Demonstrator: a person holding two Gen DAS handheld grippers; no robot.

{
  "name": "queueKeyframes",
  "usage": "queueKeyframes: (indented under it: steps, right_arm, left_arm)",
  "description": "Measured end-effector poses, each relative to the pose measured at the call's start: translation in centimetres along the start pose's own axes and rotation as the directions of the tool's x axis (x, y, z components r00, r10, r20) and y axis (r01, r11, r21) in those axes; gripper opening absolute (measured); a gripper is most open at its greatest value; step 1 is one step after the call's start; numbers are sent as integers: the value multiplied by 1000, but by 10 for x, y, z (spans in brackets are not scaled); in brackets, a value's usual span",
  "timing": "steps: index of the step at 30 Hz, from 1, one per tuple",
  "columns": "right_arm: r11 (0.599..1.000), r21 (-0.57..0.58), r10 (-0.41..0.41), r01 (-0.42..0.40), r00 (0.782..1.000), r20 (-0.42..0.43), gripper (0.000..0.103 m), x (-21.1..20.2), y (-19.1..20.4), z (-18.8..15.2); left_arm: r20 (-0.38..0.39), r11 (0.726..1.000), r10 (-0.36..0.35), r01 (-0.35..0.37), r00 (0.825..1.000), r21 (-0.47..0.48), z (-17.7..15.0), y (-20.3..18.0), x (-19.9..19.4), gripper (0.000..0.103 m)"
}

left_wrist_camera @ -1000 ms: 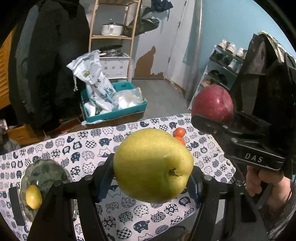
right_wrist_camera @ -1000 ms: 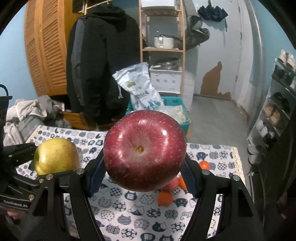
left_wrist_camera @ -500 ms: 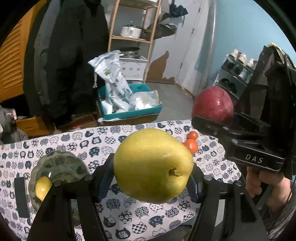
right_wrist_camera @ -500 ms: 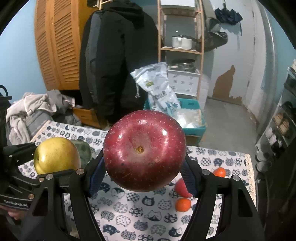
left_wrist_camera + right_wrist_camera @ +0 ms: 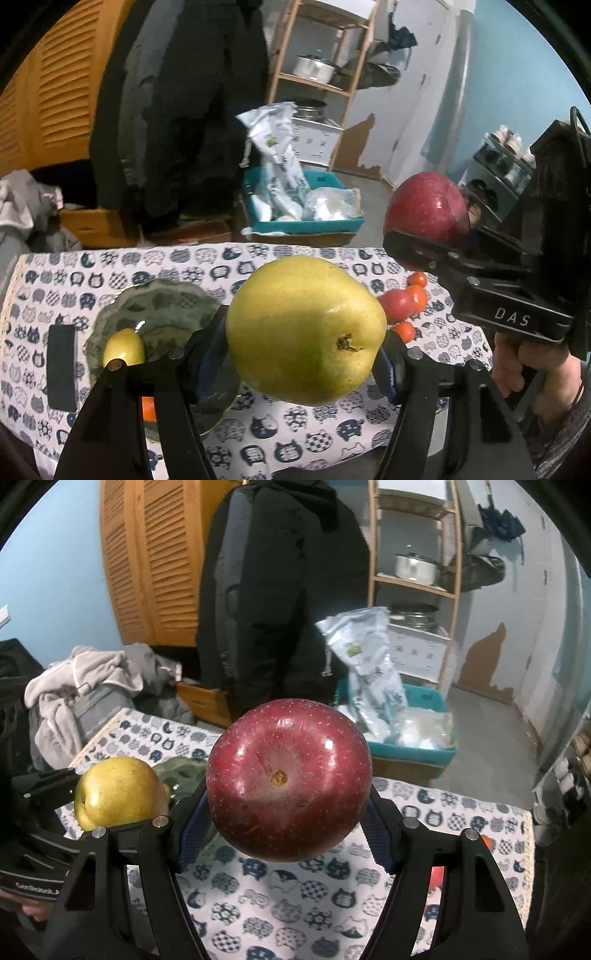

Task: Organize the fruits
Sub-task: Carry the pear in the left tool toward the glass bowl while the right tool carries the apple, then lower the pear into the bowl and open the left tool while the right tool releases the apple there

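My left gripper [image 5: 306, 343] is shut on a yellow-green pear [image 5: 303, 332], held in the air above the table. To its right, my right gripper [image 5: 288, 812] is shut on a red apple [image 5: 288, 786]; that apple [image 5: 424, 212] also shows in the left wrist view, as does the pear [image 5: 118, 794] at the left of the right wrist view. Below the pear a green glass plate [image 5: 162, 299] carries a small yellow fruit [image 5: 123, 347] and something orange [image 5: 147, 408]. Small oranges [image 5: 415, 293] and a red fruit [image 5: 395, 304] lie on the cloth to the right.
A cat-print cloth [image 5: 110, 266] covers the table, with a black strip [image 5: 61, 367] left of the plate. Beyond the far edge are a teal bin of bags [image 5: 303, 221], a hanging dark coat [image 5: 280, 590], a wooden shelf [image 5: 413, 579] and a clothes pile [image 5: 85, 686].
Both grippers have swung left over the table, still holding their fruit. The green plate has come from the far left to just under the pear, and the oranges have shifted right.
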State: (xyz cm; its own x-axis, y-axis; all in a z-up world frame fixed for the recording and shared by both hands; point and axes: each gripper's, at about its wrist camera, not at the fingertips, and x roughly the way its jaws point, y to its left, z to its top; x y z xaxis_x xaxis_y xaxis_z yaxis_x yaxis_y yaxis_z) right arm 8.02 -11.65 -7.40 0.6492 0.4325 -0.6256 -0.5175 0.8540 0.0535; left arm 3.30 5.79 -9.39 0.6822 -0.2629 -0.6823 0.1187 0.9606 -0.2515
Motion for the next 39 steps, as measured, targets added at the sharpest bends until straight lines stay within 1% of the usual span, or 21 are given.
queueKeyframes:
  steps: [7, 14, 20, 25, 29, 39]
  right_arm:
    - [999, -24, 42, -43, 999, -20, 72, 21, 28, 9]
    - [996, -45, 79, -81, 996, -50, 72, 44, 56, 13]
    - [992, -55, 106, -110, 991, -79, 72, 62, 77, 14]
    - [990, -60, 121, -128, 987, -108, 72, 78, 88, 12]
    - [988, -51, 137, -146, 980, -144, 72, 93, 93, 8]
    - [986, -44, 149, -162, 963, -224, 72, 136, 96, -11]
  left_arm:
    - [-5, 997, 54, -54, 999, -62, -8, 43, -3, 70]
    - [-21, 988, 97, -99, 995, -115, -16, 78, -2, 70]
    - [-35, 982, 122, -126, 992, -142, -23, 97, 2, 70]
    - [-59, 976, 135, -143, 989, -167, -29, 112, 11, 70]
    - [-79, 973, 144, -156, 986, -170, -34, 119, 21, 70]
    - [-171, 963, 162, -194, 972, -187, -48, 138, 59, 70]
